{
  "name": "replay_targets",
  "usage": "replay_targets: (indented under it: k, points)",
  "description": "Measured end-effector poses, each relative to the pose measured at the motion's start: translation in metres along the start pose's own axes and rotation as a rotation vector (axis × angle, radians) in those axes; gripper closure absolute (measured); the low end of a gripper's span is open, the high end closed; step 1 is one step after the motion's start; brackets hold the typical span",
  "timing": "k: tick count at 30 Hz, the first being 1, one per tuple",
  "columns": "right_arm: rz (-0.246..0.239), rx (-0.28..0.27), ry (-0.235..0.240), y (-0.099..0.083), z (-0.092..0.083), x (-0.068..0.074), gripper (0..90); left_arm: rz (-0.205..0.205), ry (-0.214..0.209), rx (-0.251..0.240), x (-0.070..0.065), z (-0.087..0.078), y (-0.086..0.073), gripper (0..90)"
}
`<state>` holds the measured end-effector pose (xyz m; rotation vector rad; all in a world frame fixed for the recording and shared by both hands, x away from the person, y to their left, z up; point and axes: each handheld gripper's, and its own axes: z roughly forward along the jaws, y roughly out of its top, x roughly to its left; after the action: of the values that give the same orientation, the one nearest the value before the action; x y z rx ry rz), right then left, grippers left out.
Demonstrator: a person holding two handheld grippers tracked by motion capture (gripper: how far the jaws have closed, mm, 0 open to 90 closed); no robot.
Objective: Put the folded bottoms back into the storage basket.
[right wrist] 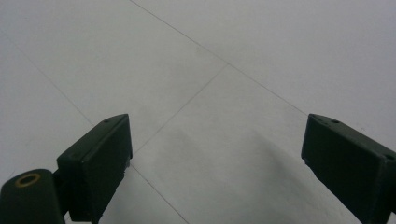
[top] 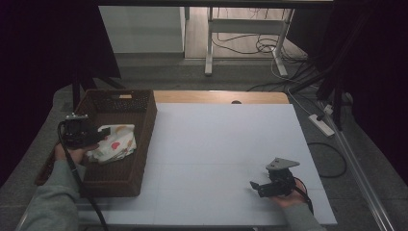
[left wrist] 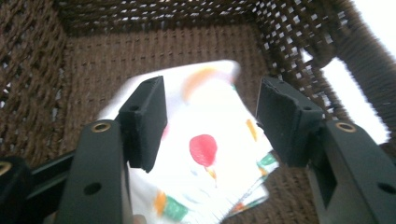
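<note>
While the left hand-held gripper (left wrist: 211, 119) hangs inside the brown wicker basket (top: 144, 144), its jaws stand apart over a folded patterned cloth (left wrist: 205, 154).

The cloth, white with red, orange and green marks, lies on the basket floor just beyond and between the two black pads (left wrist: 144, 119), which do not press on it. Well apart to the right, the right hand-held gripper (top: 256, 186) rests low over the bare white worktop (top: 226, 144), its jaws spread wide with nothing between them.
</note>
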<state>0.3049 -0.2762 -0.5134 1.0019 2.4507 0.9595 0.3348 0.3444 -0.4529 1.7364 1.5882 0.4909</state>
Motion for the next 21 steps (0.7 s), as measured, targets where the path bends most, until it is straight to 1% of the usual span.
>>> replay_targets:
  k: [4,7,14,15,17,18,20,21]
  points:
    - [-0.001,0.001,-0.001,0.0,0.0,0.0,9.2,0.017,-0.063,-0.022,-0.005,-0.006,-0.001,39.4]
    - [-0.001,0.001,-0.001,0.0,0.0,0.0,9.2,0.042,-0.089,-0.031,-0.01,-0.01,-0.001,39.1]
    - [-0.002,0.004,0.001,0.0,0.0,0.0,9.2,0.073,-0.154,-0.058,-0.024,-0.022,-0.002,37.5]
    - [-0.002,0.004,0.001,0.0,0.0,0.0,9.2,0.079,-0.164,-0.06,-0.026,-0.024,-0.003,36.8]
    - [-0.002,0.004,0.002,0.0,0.0,0.0,9.2,0.091,-0.169,-0.068,-0.029,-0.027,-0.004,35.2]
    - [-0.002,0.005,0.003,0.0,0.0,0.0,9.2,0.095,-0.179,-0.074,-0.032,-0.031,-0.004,34.3]
    - [-0.003,0.005,0.005,0.0,0.0,0.0,9.2,0.109,-0.2,-0.08,-0.037,-0.035,-0.006,31.1]
    - [-0.004,0.005,0.005,0.0,0.0,0.001,9.2,0.115,-0.202,-0.085,-0.04,-0.037,-0.007,29.4]
